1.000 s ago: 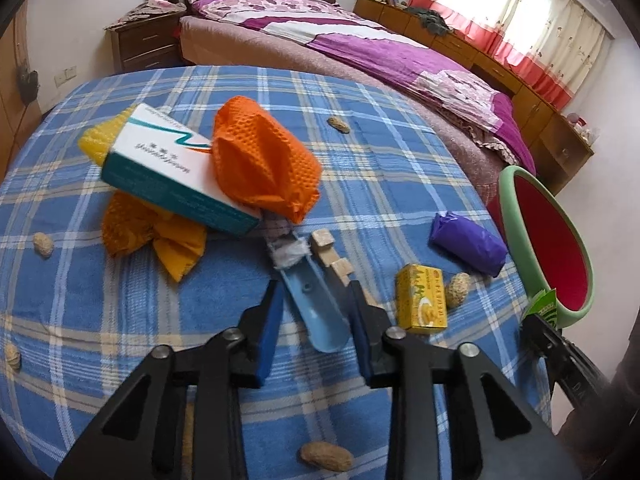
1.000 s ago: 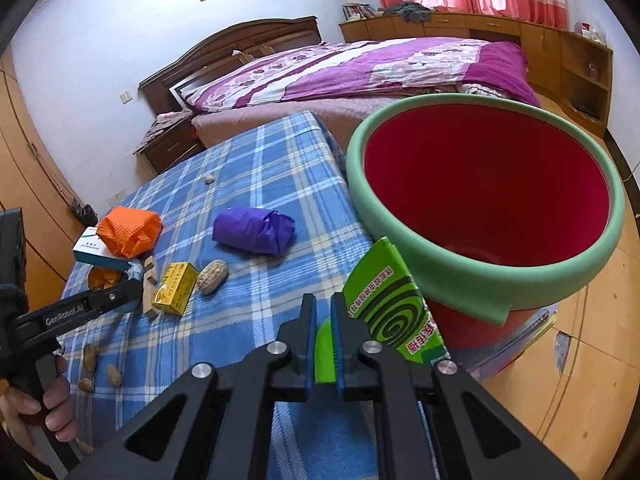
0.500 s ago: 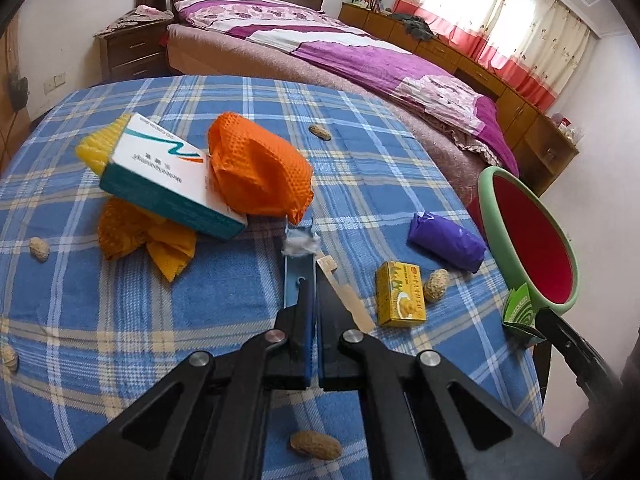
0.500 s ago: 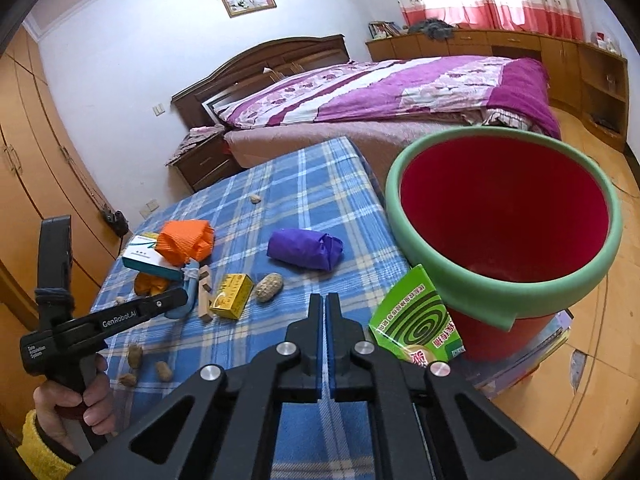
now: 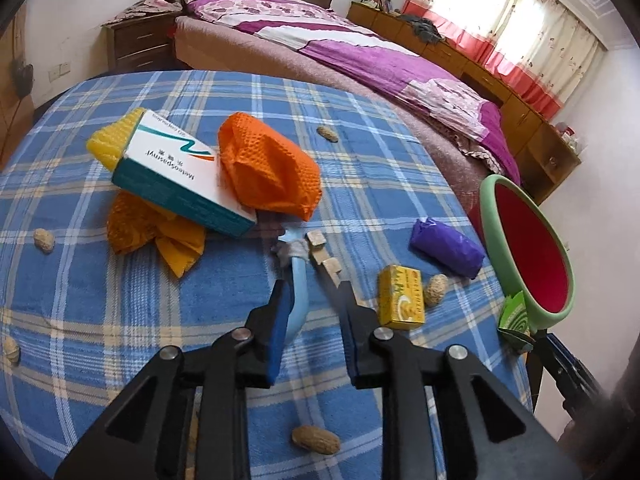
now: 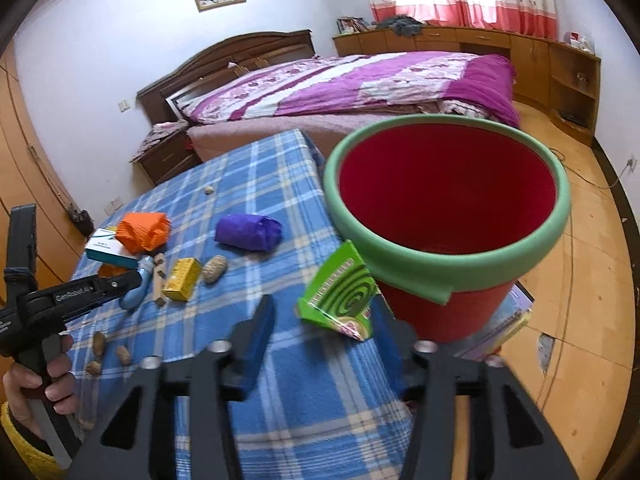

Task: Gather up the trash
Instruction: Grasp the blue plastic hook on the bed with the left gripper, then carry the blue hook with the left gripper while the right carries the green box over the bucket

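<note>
At the desk's [image 6: 288, 408] edge the right claw [image 6: 326, 334] was opening, pinching nothing; the green packet [image 6: 340, 296] leaned against the bin's [image 6: 444, 272] outside, apt to slide to the floor, not in. The left claw [image 5: 314, 322] was opening too, the blue scoop [image 5: 298, 292] loose beside one pad; a careless move might knock the wood stick [image 5: 324, 262] or peanuts [image 5: 436, 288] off.

Both black grippers [image 5: 314, 300] carry blue finger pads, silver screws and white lettering; a yellow sleeve cuff [image 6: 24, 446].
</note>
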`<control>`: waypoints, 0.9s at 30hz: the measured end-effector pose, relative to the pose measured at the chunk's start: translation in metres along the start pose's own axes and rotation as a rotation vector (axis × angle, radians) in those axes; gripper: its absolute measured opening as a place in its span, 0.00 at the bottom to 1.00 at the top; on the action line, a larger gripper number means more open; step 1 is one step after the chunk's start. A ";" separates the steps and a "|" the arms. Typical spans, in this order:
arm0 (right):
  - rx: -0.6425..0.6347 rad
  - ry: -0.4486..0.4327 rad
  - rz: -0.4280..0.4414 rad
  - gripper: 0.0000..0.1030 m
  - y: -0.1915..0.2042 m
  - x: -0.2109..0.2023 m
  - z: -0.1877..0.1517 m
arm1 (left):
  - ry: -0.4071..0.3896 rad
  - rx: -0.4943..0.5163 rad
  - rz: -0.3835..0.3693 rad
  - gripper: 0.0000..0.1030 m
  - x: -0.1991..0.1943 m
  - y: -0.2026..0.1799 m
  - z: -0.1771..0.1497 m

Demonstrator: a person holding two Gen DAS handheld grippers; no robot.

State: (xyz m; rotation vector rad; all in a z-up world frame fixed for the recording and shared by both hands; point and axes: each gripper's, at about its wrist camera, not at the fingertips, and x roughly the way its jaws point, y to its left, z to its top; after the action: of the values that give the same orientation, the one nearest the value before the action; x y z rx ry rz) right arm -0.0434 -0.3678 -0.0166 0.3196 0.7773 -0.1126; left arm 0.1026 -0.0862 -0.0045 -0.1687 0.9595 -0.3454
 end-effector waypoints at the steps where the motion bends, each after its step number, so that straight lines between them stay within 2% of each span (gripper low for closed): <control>1: 0.004 0.005 -0.007 0.66 -0.001 0.001 -0.001 | 0.003 0.001 0.005 0.24 0.001 0.001 0.000; 4: 0.010 0.043 -0.019 0.71 -0.005 0.011 -0.003 | 0.006 0.004 0.013 0.25 0.002 0.002 0.000; 7: 0.029 0.081 -0.005 0.71 -0.008 0.022 -0.004 | 0.011 0.008 0.019 0.31 0.005 0.002 0.000; 11: 0.032 0.093 -0.004 0.71 -0.008 0.032 -0.002 | 0.015 0.022 0.034 0.39 0.007 0.001 -0.001; 15: 0.029 0.099 -0.005 0.71 -0.008 0.041 0.004 | 0.017 0.023 0.056 0.41 0.009 0.003 -0.002; 17: 0.031 0.106 -0.004 0.70 -0.008 0.044 0.006 | 0.014 0.026 0.069 0.41 0.010 0.004 -0.002; 19: 0.029 0.109 -0.003 0.62 -0.008 0.047 0.007 | 0.012 0.028 0.064 0.41 0.010 0.005 -0.002; 23: 0.014 0.095 -0.008 0.59 -0.005 0.047 0.006 | 0.006 0.043 0.047 0.41 0.011 0.002 -0.002; 25: 0.006 0.085 -0.029 0.49 -0.004 0.045 0.005 | 0.003 0.055 0.046 0.29 0.012 0.001 -0.003; 26: 0.006 0.080 -0.039 0.45 -0.005 0.044 0.005 | 0.005 0.058 0.042 0.19 0.012 0.001 -0.003; 27: 0.014 0.077 -0.038 0.43 -0.008 0.042 0.005 | 0.007 0.058 0.037 0.16 0.012 0.001 -0.004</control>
State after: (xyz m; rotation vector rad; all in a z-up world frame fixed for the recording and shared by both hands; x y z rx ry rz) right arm -0.0121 -0.3758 -0.0450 0.3242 0.8596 -0.1420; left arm 0.1062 -0.0900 -0.0160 -0.0966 0.9575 -0.3400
